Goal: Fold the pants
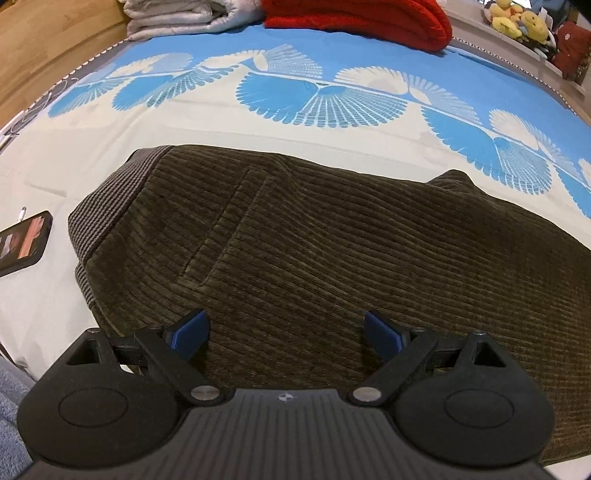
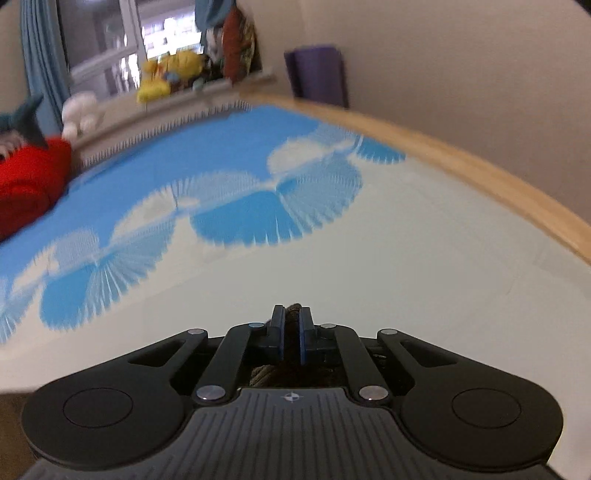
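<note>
Only the left wrist view shows the pants point(image 1: 314, 251): dark olive corduroy spread across the cream part of the bedsheet point(image 1: 229, 125), ribbed waistband point(image 1: 107, 206) toward the left, a pocket seam running diagonally over the upper layer. The left gripper point(image 1: 286, 334) hangs low over the near part of the cloth, its blue pads point(image 1: 190, 332) spread wide with nothing between them. A phone point(image 1: 24, 243) lies on the sheet just left of the waistband, and a red blanket point(image 1: 362, 18) and a grey folded quilt point(image 1: 177, 18) sit at the far edge, well apart from the pants. The right wrist view, blurred, looks out over bare sheet toward the wooden bed frame point(image 2: 480, 166) and a windowsill with plush toys point(image 2: 170, 74); here the right gripper point(image 2: 291, 332) is pinched tight on a thin bunch of the brown corduroy, which shows between its pads point(image 2: 302, 339) and bunches behind them. Ahead of it the sheet lies open up to the frame.
</note>
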The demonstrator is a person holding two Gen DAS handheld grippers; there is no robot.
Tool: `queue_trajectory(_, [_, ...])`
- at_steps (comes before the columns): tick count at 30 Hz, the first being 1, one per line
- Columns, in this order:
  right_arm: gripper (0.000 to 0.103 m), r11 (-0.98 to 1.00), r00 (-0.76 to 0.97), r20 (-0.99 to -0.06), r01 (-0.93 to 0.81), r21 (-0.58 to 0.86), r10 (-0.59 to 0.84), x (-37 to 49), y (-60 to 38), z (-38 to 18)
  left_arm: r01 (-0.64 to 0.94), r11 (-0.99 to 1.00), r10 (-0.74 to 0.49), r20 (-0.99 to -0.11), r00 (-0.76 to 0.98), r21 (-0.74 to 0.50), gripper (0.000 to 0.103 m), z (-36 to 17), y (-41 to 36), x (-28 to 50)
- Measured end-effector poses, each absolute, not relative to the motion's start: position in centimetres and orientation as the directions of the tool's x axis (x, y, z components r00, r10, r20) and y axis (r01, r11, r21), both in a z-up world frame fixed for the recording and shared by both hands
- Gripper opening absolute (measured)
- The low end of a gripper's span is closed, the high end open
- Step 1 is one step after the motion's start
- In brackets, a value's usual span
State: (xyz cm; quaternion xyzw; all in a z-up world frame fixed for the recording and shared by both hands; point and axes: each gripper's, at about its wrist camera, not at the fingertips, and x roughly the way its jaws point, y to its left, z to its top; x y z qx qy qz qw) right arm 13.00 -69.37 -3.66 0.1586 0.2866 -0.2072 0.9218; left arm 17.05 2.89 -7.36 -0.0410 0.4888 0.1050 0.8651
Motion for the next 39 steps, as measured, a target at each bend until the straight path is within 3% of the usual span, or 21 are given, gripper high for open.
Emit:
queue_trajectory(3, [0.006, 0.872, 0.759, -0.58, 0.462, 0.163, -0.294, 13.7, -69.2, -2.9, -0.23, 0.973, 0.146, -0.855, 0.497, 0.032, 0.094, -7.5, 2.8, 17.2])
queue_trajectory(8, [0.008, 0.84, 0.676, -0.673, 0.522, 0.151, -0.299, 15.7, -70.8, -6.4, -0.224, 0.974, 0.153, -0.857, 0.492, 0.045, 0.095, -7.5, 2.6, 17.1])
queue_trajectory(11, [0.028, 0.816, 0.689, -0.655, 0.547, 0.188, -0.311, 14.8, -71.2, -6.8, -0.222, 0.974, 0.147, -0.858, 0.492, 0.039, 0.095, -7.3, 2.9, 17.2])
queue_trajectory(12, [0.045, 0.805, 0.685, -0.655, 0.56, 0.195, -0.317, 14.2, -71.4, -6.5, -0.224, 0.974, 0.146, -0.857, 0.494, 0.037, 0.095, -7.2, 3.0, 17.2])
queue_trajectory(13, [0.05, 0.798, 0.681, -0.657, 0.57, 0.198, -0.324, 13.4, -71.5, -6.0, -0.225, 0.974, 0.145, -0.855, 0.498, 0.034, 0.095, -7.1, 3.0, 17.2])
queue_trajectory(18, [0.052, 0.773, 0.759, -0.54, 0.569, 0.281, -0.363, 4.7, -71.1, -2.1, -0.209, 0.978, 0.117, -0.849, 0.515, 0.008, 0.095, -6.7, 2.6, 17.0])
queue_trajectory(20, [0.05, 0.791, 0.791, -0.519, 0.528, 0.309, -0.325, 0.9, -70.0, -1.5, -0.201, 0.98, 0.105, -0.851, 0.515, 0.0, 0.095, -6.8, 2.3, 16.8])
queue_trajectory(21, [0.043, 0.806, 0.799, -0.527, 0.501, 0.316, -0.291, -0.8, -69.3, -1.6, -0.197, 0.98, 0.097, -0.853, 0.513, -0.007, 0.095, -6.9, 2.2, 16.8])
queue_trajectory(22, [0.034, 0.824, 0.8, -0.546, 0.471, 0.316, -0.248, -1.9, -68.6, -2.0, -0.193, 0.981, 0.09, -0.854, 0.512, -0.013, 0.095, -6.9, 1.9, 16.7])
queue_trajectory(25, [0.027, 0.882, 0.758, -0.63, 0.402, 0.248, -0.169, -3.5, -66.1, -4.2, -0.167, 0.986, 0.064, -0.853, 0.518, -0.028, 0.095, -6.7, 1.2, 16.3])
queue_trajectory(26, [0.025, 0.881, 0.707, -0.673, 0.438, 0.177, -0.216, -3.7, -65.6, -5.4, -0.155, 0.987, 0.055, -0.849, 0.525, -0.031, 0.095, -6.4, 0.9, 16.1])
queue_trajectory(27, [0.004, 0.87, 0.676, -0.688, 0.475, 0.132, -0.264, -4.1, -65.6, -6.2, -0.145, 0.989, 0.048, -0.844, 0.535, -0.036, 0.095, -6.0, 0.8, 15.8])
queue_trajectory(29, [0.0, 0.828, 0.681, -0.651, 0.542, 0.14, -0.336, -5.7, -66.1, -6.5, -0.131, 0.99, 0.038, -0.833, 0.553, -0.041, 0.095, -5.3, 0.7, 15.3])
queue_trajectory(30, [0.009, 0.773, 0.662, -0.642, 0.613, 0.166, -0.387, -6.6, -66.7, -6.4, -0.132, 0.99, 0.039, -0.825, 0.563, -0.043, 0.095, -4.9, 0.8, 15.0])
queue_trajectory(31, [0.012, 0.717, 0.661, -0.622, 0.662, 0.219, -0.42, -7.9, -67.3, -6.3, -0.142, 0.989, 0.044, -0.821, 0.569, -0.045, 0.095, -4.6, 1.0, 14.9])
queue_trajectory(33, [0.019, 0.658, 0.743, -0.565, 0.631, 0.411, -0.36, -10.3, -68.1, -6.4, -0.166, 0.984, 0.047, -0.82, 0.57, -0.059, 0.095, -4.3, 1.6, 14.6])
queue_trajectory(34, [0.033, 0.629, 0.784, -0.538, 0.593, 0.503, -0.309, -11.2, -68.3, -6.7, -0.177, 0.982, 0.047, -0.823, 0.567, -0.066, 0.095, -4.3, 1.9, 14.5])
queue_trajectory(36, [0.051, 0.588, 0.836, -0.497, 0.528, 0.613, -0.231, -11.9, -67.9, -7.6, -0.197, 0.977, 0.048, -0.828, 0.559, -0.076, 0.095, -4.2, 2.3, 14.3])
queue_trajectory(39, [0.052, 0.584, 0.835, -0.519, 0.518, 0.625, -0.185, -10.7, -66.5, -9.2, -0.205, 0.974, 0.034, -0.831, 0.555, -0.098, 0.095, -3.9, 2.7, 13.9])
